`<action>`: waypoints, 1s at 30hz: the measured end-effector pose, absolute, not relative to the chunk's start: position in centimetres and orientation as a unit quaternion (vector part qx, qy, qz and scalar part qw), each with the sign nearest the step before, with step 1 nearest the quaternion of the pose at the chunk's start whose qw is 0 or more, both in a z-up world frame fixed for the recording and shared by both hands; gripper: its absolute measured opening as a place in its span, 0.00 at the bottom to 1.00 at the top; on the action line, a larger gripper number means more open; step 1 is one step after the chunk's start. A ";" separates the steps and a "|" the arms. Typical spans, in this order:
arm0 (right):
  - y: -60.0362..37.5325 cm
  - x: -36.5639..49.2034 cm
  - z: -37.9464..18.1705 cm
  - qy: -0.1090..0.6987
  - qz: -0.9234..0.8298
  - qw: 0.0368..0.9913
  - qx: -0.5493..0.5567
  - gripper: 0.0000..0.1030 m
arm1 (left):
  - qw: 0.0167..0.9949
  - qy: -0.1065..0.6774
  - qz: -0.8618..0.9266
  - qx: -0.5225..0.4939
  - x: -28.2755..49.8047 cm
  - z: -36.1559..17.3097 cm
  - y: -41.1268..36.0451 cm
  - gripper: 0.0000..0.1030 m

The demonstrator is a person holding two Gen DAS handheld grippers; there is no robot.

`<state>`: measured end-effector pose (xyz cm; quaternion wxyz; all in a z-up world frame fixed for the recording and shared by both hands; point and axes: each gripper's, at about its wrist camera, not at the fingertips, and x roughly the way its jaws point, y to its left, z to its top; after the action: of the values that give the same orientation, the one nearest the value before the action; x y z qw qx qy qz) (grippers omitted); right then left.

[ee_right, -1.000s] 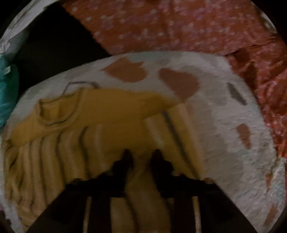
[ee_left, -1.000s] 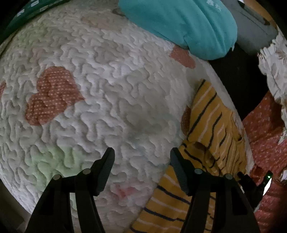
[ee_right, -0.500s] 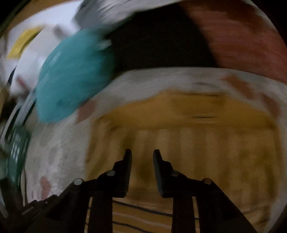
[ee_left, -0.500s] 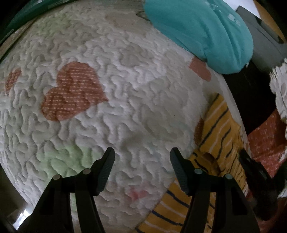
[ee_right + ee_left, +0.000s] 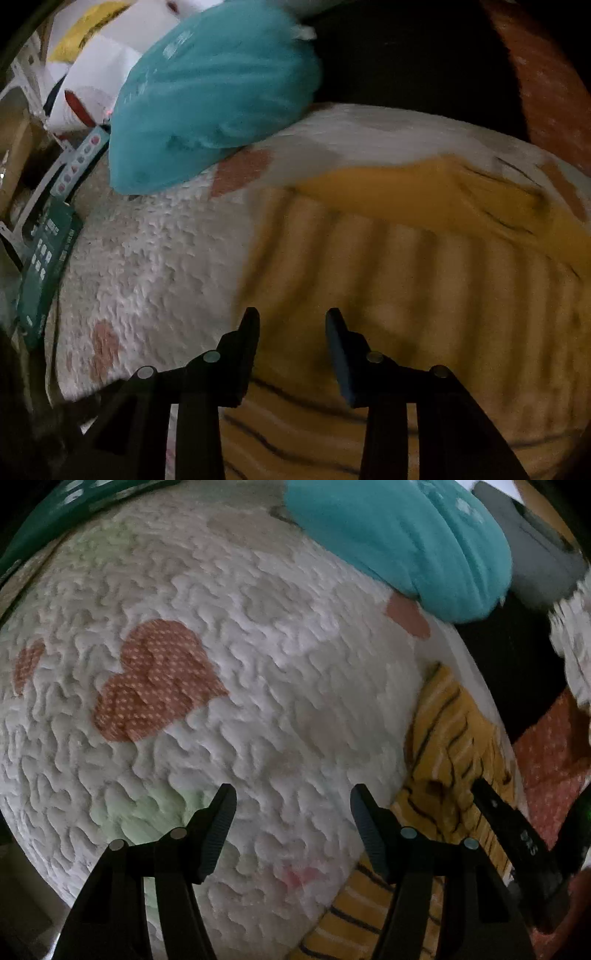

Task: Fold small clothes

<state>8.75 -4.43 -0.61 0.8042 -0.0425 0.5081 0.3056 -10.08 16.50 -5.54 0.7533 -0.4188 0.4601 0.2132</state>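
A yellow garment with dark and pale stripes (image 5: pixel 424 266) lies on a white quilted mat with orange heart patches (image 5: pixel 258 709). In the left wrist view the garment (image 5: pixel 454 738) lies at the right edge of the mat. My left gripper (image 5: pixel 291 812) is open and empty above bare quilt, left of the garment. My right gripper (image 5: pixel 291 328) is open and empty, just above the garment's near left part. It also shows in the left wrist view as a dark bar (image 5: pixel 517 838) over the garment.
A teal garment (image 5: pixel 406 535) lies bunched at the mat's far side, also in the right wrist view (image 5: pixel 210 110). An orange dotted cloth (image 5: pixel 554 760) lies right of the mat. A green box (image 5: pixel 44 266) and white items (image 5: pixel 92 74) lie left.
My right gripper let go of the yellow garment, opened and swung left. My left gripper shifted left over the quilt, so the garment sits further right in its view.
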 end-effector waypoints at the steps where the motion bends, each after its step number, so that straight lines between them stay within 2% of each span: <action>1: -6.0 9.3 -0.8 0.510 0.282 0.811 -0.039 0.39 | 0.756 0.464 0.205 -0.413 -9.9 -5.6 15.9 0.61; 5: -17.9 13.5 -2.6 0.552 0.142 0.820 0.049 0.40 | 0.764 0.486 0.170 -0.388 -9.0 -6.1 13.4 0.61; 7: -23.2 14.2 -3.1 0.558 0.128 0.810 0.127 0.26 | 0.764 0.502 0.154 -0.374 -8.3 -6.6 12.1 0.61; 8: -25.3 14.1 -3.0 0.560 0.116 0.805 0.157 0.26 | 0.764 0.508 0.148 -0.369 -8.2 -6.9 11.5 0.61; 9: -27.3 13.8 -2.7 0.563 0.081 0.806 0.165 0.37 | 0.768 0.510 0.149 -0.357 -8.2 -6.8 11.0 0.61; 10: -28.9 13.3 -2.3 0.558 0.049 0.812 0.162 0.42 | 0.772 0.510 0.150 -0.348 -8.1 -6.7 10.9 0.61; 15: -36.2 8.0 -1.4 0.555 0.050 0.807 0.194 0.47 | 0.773 0.512 0.117 -0.356 -9.8 -7.0 10.0 0.61; 20: -40.6 -0.8 -2.8 0.569 0.101 0.787 0.218 0.49 | 0.777 0.505 0.087 -0.367 -12.7 -7.5 8.8 0.61; 25: -41.6 -7.7 -5.5 0.575 0.150 0.765 0.249 0.49 | 0.795 0.498 0.071 -0.339 -15.8 -7.7 6.3 0.61; 30: -40.7 -11.2 -6.9 0.566 0.194 0.749 0.283 0.51 | 0.786 0.487 0.044 -0.378 -19.5 -8.8 4.7 0.63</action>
<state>-11.21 -40.65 -6.92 0.7493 0.2829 0.5663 0.1944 -19.46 4.70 -8.83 0.7859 -0.3784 0.4871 0.0439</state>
